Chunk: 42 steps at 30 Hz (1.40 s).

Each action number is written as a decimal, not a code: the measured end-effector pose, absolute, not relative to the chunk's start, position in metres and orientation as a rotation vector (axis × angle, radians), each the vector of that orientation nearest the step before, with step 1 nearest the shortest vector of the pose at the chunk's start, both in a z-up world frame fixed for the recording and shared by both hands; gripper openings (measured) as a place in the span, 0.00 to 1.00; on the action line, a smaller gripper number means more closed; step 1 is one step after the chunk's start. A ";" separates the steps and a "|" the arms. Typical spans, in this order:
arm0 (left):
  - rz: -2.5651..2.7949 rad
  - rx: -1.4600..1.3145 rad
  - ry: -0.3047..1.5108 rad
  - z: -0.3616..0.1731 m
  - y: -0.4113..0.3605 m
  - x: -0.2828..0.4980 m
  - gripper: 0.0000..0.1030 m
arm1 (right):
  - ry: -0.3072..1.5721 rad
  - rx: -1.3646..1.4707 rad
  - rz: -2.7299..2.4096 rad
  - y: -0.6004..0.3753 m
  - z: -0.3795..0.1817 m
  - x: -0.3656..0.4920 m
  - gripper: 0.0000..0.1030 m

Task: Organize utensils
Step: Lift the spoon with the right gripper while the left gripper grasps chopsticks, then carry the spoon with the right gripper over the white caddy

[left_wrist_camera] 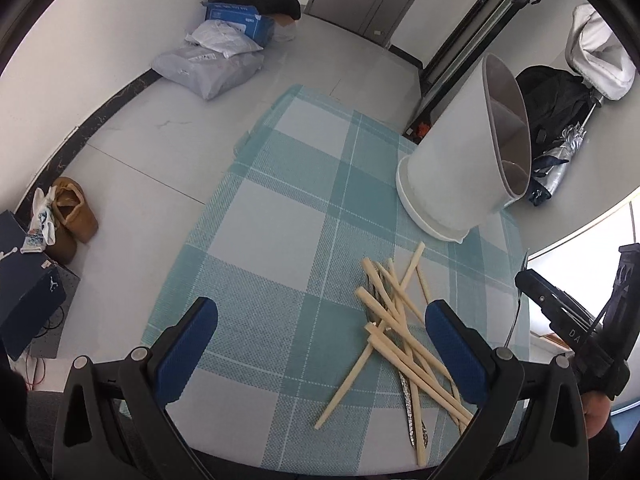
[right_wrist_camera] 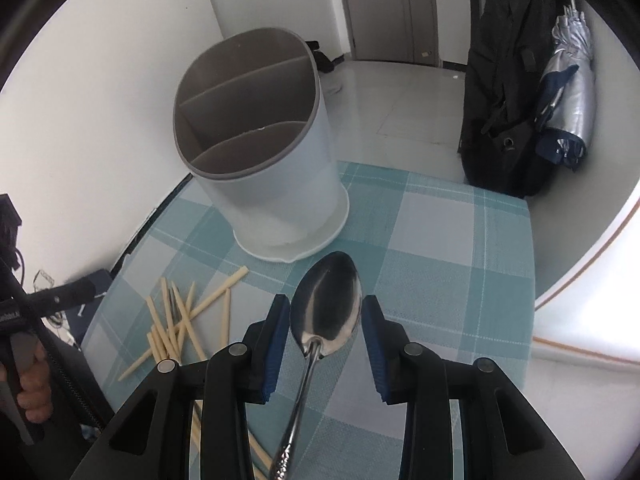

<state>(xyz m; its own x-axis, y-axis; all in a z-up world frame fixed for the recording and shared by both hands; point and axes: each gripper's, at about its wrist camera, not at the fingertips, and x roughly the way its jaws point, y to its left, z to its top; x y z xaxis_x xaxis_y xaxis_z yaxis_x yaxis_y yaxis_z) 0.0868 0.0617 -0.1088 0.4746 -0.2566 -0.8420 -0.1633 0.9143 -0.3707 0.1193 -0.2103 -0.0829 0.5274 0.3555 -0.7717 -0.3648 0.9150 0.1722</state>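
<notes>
Chopsticks of pale wood (left_wrist_camera: 400, 320) lie in a loose crossed heap on the teal-and-white checked tablecloth (left_wrist_camera: 280, 240), near its right edge, over a patterned metal handle. The white oval plastic utensil holder with grey divided interior (right_wrist_camera: 256, 136) stands towards the cloth's far edge, empty. The left gripper (left_wrist_camera: 320, 328) hovers with its fingers wide, nothing between them. The right gripper (right_wrist_camera: 326, 320) carries a shiny steel spoon (right_wrist_camera: 326, 304), bowl forward; whether its pads press the spoon I cannot tell.

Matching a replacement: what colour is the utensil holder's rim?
Grey rim, white plastic body; clearest in right wrist view.
</notes>
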 end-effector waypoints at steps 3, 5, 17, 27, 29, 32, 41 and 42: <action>-0.098 -0.498 1.130 -0.118 0.058 0.093 0.94 | 0.892 0.010 0.423 -0.214 -0.079 0.116 0.35; -0.102 -0.500 1.145 -0.122 0.054 0.096 0.88 | 0.872 0.013 0.426 -0.218 -0.076 0.117 0.34; -0.100 -0.593 1.196 -0.135 0.049 0.112 0.57 | 0.754 0.030 0.419 -0.234 -0.074 0.116 0.34; -0.065 -0.649 1.210 -0.142 0.048 0.113 0.15 | 0.701 0.076 0.423 -0.241 -0.065 0.112 0.35; -0.065 -0.658 1.199 -0.141 0.047 0.113 0.12 | 0.702 0.081 0.421 -0.242 -0.065 0.113 0.35; -0.049 -0.686 1.182 -0.138 0.050 0.112 0.09 | 0.701 0.094 0.417 -0.244 -0.064 0.113 0.35; -0.026 -0.695 1.100 -0.115 0.049 0.110 0.02 | 0.631 0.083 0.391 -0.247 -0.053 0.105 0.35; -0.032 -0.678 1.080 -0.109 0.046 0.109 0.01 | 0.617 0.083 0.390 -0.247 -0.052 0.103 0.35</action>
<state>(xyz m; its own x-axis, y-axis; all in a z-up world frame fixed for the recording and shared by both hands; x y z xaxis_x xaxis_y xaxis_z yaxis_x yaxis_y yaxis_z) 0.1094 0.0463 -0.1090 0.4911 -0.3432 -0.8006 -0.2955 0.7990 -0.5238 0.1029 -0.2474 -0.0516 0.7453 0.3799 -0.5479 -0.3309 0.9242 0.1907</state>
